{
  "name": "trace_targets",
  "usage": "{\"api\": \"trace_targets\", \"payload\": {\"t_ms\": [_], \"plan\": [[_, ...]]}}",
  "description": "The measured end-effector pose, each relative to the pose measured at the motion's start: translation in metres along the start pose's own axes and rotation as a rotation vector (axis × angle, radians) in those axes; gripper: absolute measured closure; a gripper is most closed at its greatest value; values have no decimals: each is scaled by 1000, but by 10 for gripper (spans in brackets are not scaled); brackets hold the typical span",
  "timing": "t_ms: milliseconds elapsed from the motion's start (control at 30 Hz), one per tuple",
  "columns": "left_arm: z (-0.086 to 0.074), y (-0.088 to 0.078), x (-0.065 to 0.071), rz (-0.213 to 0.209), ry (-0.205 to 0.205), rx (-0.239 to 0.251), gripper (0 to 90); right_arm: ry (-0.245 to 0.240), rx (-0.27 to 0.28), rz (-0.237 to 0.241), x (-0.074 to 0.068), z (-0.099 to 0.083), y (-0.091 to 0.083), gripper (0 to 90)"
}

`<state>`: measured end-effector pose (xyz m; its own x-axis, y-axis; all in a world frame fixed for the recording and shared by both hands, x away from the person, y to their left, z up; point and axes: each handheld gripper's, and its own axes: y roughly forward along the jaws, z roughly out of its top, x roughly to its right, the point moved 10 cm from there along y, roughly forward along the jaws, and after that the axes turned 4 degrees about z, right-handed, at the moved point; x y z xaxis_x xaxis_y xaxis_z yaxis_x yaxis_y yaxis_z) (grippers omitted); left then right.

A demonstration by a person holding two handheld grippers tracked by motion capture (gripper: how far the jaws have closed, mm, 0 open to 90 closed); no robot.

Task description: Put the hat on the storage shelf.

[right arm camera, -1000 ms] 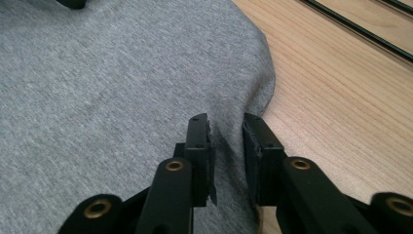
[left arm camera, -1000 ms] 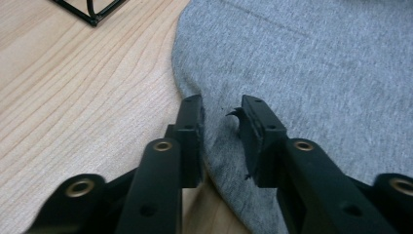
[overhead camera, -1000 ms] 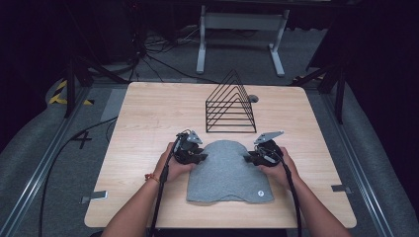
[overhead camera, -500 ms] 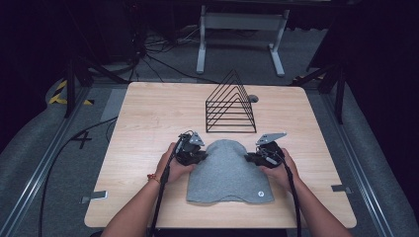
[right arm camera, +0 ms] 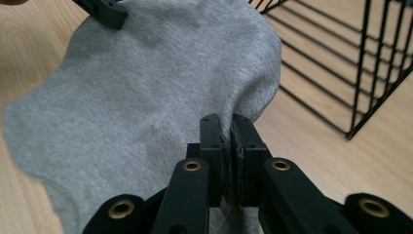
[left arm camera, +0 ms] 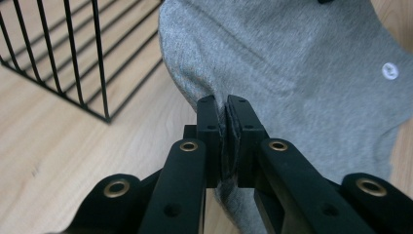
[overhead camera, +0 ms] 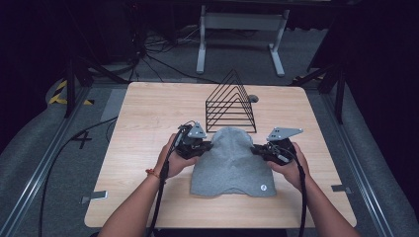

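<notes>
Cloth, a grey knit piece (overhead camera: 231,163) with a small white button near its lower right corner, lies on the middle of the wooden table (overhead camera: 148,113), its rounded top raised just in front of the black wire rack (overhead camera: 230,104). My left gripper (overhead camera: 206,146) and right gripper (overhead camera: 255,149) have each just closed tight on a side edge, a pinch my gripper views show close up; the high view shows bare wood on both sides and toward me.
</notes>
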<state>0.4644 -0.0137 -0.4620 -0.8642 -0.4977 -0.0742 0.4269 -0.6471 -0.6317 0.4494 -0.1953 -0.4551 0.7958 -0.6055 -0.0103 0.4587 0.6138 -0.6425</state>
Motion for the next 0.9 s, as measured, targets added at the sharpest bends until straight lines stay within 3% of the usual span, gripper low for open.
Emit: {"api": "trace_targets", "payload": {"t_ms": [500, 900], "plan": [[61, -34, -10, 47, 89, 76, 853, -33, 79, -61, 16, 45, -39, 850], [96, -53, -16, 57, 88, 141, 854, -59, 129, -90, 21, 83, -64, 850]]}}
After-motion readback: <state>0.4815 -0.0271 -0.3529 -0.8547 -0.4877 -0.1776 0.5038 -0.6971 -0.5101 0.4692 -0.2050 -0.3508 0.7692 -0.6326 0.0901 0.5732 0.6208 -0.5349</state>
